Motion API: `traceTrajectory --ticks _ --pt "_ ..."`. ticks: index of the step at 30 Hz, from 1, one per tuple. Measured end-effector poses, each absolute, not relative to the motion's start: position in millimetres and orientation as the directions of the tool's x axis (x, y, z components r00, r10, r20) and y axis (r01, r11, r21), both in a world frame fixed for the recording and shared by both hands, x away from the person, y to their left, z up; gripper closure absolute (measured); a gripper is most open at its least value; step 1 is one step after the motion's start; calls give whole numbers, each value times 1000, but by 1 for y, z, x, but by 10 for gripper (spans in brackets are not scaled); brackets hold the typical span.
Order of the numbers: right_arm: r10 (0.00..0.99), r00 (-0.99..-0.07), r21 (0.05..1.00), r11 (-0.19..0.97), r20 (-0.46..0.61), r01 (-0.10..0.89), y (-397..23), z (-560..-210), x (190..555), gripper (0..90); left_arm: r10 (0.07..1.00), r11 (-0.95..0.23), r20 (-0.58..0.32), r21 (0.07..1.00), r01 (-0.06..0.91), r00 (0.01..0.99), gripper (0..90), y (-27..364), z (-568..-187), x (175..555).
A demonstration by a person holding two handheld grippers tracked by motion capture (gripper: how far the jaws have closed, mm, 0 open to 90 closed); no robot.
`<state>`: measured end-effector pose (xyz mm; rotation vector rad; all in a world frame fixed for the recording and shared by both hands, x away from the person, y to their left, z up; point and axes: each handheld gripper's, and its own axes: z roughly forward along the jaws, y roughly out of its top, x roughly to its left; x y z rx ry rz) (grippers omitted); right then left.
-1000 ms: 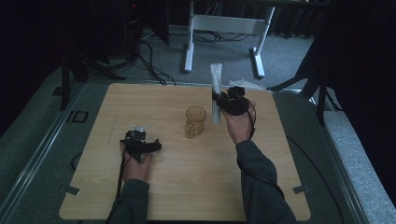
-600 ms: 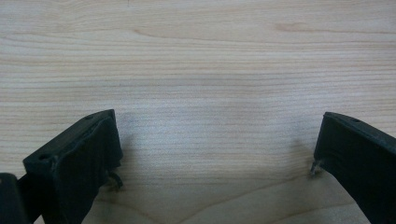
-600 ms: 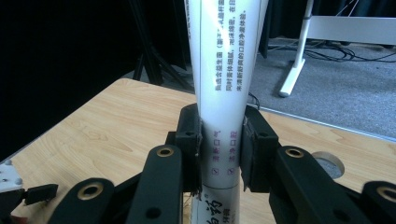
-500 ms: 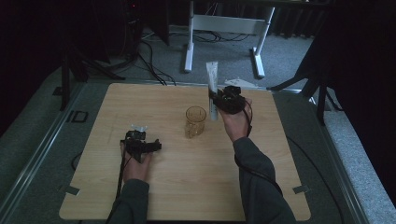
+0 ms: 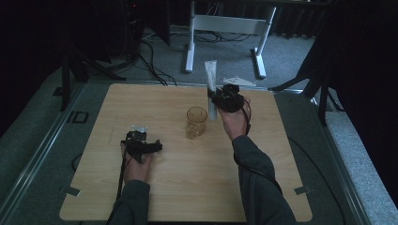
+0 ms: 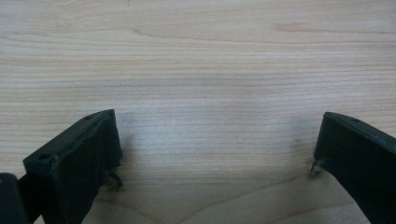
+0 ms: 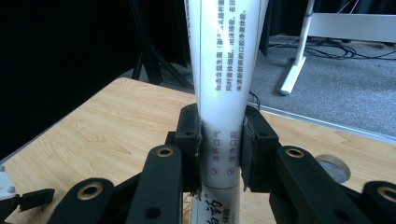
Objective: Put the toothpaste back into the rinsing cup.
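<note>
The right tool was clamped on a white plastic toothpaste tube with printed lettering, its two black jaws pressing the tube's lower body from either side. The tube stood nearly upright between them, its flat crimped end pointing up and its lower end dropping below the jaws. In the high view the right tool held the tube above the far part of the pale wooden tabletop, just beside and to the right of a clear amber glass tumbler standing upright near the middle. The tube's lower end hung near the tumbler's rim, apart from it.

The left tool rested low over the tabletop's near left area, well apart from the tumbler. Its jaws stood wide with bare wood between them.
</note>
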<state>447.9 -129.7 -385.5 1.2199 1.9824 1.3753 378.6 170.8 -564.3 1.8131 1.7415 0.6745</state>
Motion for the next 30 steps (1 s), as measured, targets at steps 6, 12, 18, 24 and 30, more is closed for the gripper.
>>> traceTrajectory --ticks 6,12,18,24,30 --pt "846 -515 902 105 140 418 -128 -386 450 724 999 -27 -8 679 733 44 0 171 -564 379" --pt "844 -518 904 105 139 415 -124 -385 453 723 999 -27 -8 679 733 44 0 171 -564 379" --pt "841 -524 904 111 137 414 -120 -386 455 723 999 -25 -8 680 733 41 0 171 -564 379" --pt "841 -522 900 111 140 421 -115 -388 458 722 999 -25 -8 680 733 41 0 171 -564 379" --pt "839 -521 899 98 156 427 -111 -389 460 722 999 -24 -8 680 733 40 0 170 -564 378"
